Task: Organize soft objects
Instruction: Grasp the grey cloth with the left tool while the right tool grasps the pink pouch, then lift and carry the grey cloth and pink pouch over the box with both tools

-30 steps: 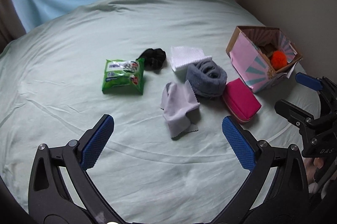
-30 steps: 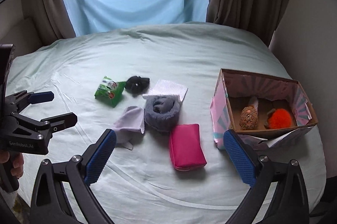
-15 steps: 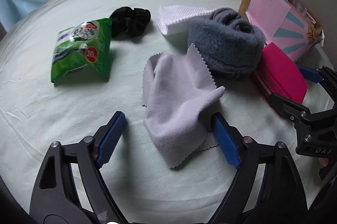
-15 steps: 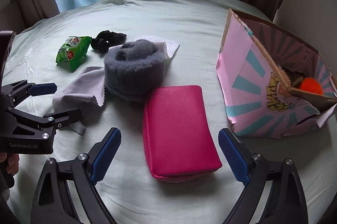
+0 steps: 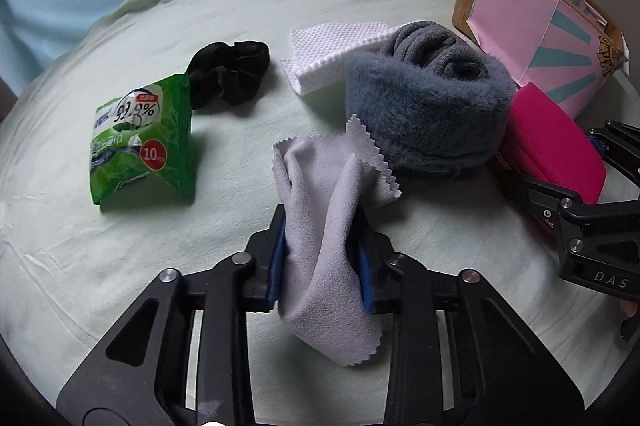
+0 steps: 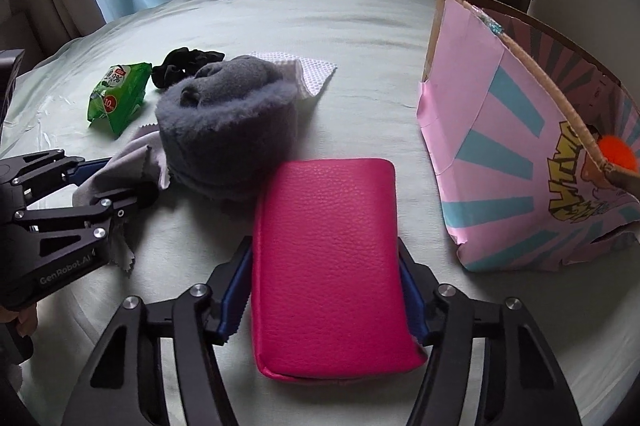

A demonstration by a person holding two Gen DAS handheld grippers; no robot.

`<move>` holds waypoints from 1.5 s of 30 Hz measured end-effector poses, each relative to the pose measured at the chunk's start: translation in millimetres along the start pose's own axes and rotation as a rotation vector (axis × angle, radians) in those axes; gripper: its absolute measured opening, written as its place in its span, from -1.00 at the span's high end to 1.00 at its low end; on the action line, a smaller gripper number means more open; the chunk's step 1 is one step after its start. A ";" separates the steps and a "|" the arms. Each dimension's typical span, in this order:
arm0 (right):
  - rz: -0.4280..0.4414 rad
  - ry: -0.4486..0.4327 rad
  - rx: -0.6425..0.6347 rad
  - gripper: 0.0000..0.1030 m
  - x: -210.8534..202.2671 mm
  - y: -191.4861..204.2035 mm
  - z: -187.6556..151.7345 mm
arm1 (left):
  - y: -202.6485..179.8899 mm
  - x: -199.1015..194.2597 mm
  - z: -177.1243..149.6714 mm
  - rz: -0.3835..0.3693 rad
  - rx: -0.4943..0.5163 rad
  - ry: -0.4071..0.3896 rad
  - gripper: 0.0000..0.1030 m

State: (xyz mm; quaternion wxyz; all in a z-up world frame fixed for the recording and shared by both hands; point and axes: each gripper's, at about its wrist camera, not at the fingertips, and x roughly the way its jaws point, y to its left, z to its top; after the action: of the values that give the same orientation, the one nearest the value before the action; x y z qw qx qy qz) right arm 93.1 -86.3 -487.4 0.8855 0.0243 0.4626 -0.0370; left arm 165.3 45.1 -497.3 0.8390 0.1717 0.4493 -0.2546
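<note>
A lilac cloth [image 5: 320, 210] with pinked edges lies bunched on the pale green bed sheet [image 5: 120, 266]. My left gripper [image 5: 322, 258] is closing, and its blue pads squeeze the cloth from both sides. A pink leather pouch [image 6: 326, 226] lies flat in front of the right wrist view. My right gripper [image 6: 326, 290] is closing around the pouch's near end, with a pad against each long side. A grey fluffy roll [image 5: 428, 106] sits just behind both items and touches the pouch.
A pink and teal cardboard box [image 6: 500, 146] stands open at the right, with an orange pompom [image 6: 618, 152] inside. A white textured cloth [image 5: 332, 54], a black scrunchie [image 5: 228, 74] and a green wipes pack [image 5: 140, 138] lie further back on the left. Curtains hang behind the bed.
Both grippers came down onto the bed and narrowed from wide open. The left one gathered up the lilac cloth. The right one closed in on the pink pouch.
</note>
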 end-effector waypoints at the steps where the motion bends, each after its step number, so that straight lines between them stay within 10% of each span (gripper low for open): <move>1: 0.002 0.001 0.000 -0.08 0.1 0.5 0.2 | -0.3 0.0 1.2 0.001 0.005 0.001 0.63; 21: 0.024 -0.023 0.042 0.13 -50.2 2.5 21.1 | 18.6 -63.1 16.6 0.015 -0.089 -0.017 0.78; 45: 0.008 -0.187 0.175 0.14 -291.7 -54.3 120.5 | -12.3 -292.0 122.0 0.016 -0.237 -0.195 0.78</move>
State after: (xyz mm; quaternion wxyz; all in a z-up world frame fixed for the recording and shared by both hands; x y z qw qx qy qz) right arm 20.7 -137.1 -179.6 0.9193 0.0997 0.3730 -0.0760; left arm 103.2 51.8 -186.9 0.8950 0.0496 0.3913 -0.2083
